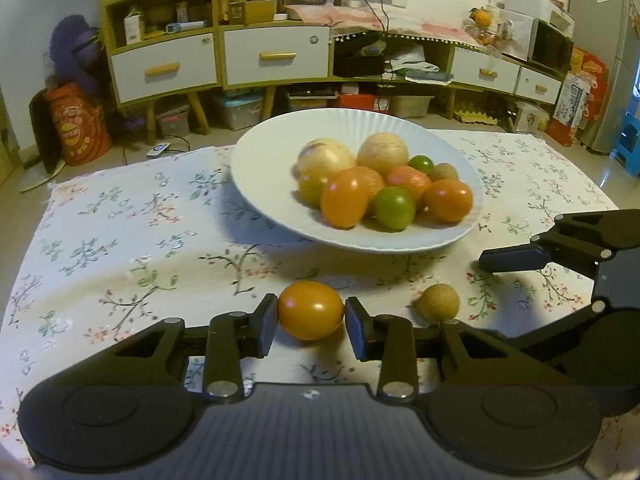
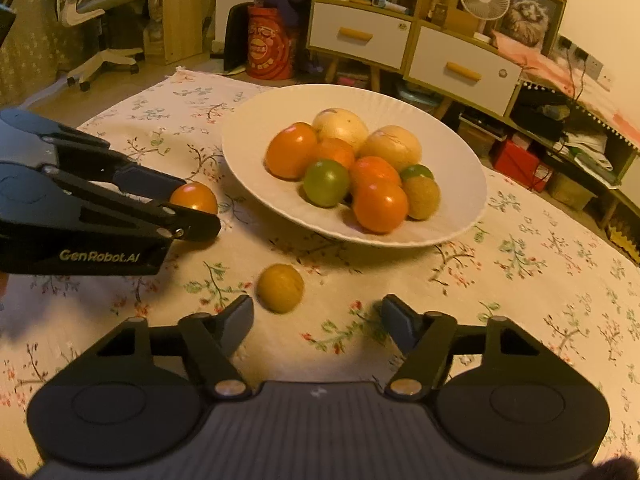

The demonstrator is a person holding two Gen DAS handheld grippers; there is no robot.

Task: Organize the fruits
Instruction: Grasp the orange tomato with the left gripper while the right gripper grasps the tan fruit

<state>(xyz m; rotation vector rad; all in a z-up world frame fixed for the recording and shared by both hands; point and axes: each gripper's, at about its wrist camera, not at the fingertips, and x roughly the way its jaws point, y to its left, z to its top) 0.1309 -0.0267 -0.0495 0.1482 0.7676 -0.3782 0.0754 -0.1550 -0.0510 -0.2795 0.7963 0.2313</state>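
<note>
My left gripper [image 1: 311, 317] is shut on an orange round fruit [image 1: 311, 309] that rests on the flowered tablecloth; the right wrist view shows the same fruit [image 2: 194, 197] pinched between the left gripper's [image 2: 196, 205] pads. A small brown fruit [image 2: 280, 288] lies on the cloth just beyond my right gripper [image 2: 316, 316], nearer its left finger, with neither pad touching it. That gripper is open. In the left wrist view the brown fruit [image 1: 437, 303] sits right of the held one. Behind both stands a white plate [image 1: 256, 184] piled with several orange, green, yellow and brown fruits.
The plate's near rim [image 2: 360, 240] is a short way past both loose fruits. The cloth [image 1: 120, 240] covers a low table. Beyond its far edge stand drawer cabinets [image 1: 276, 56], an orange tub [image 1: 78, 124] and floor clutter.
</note>
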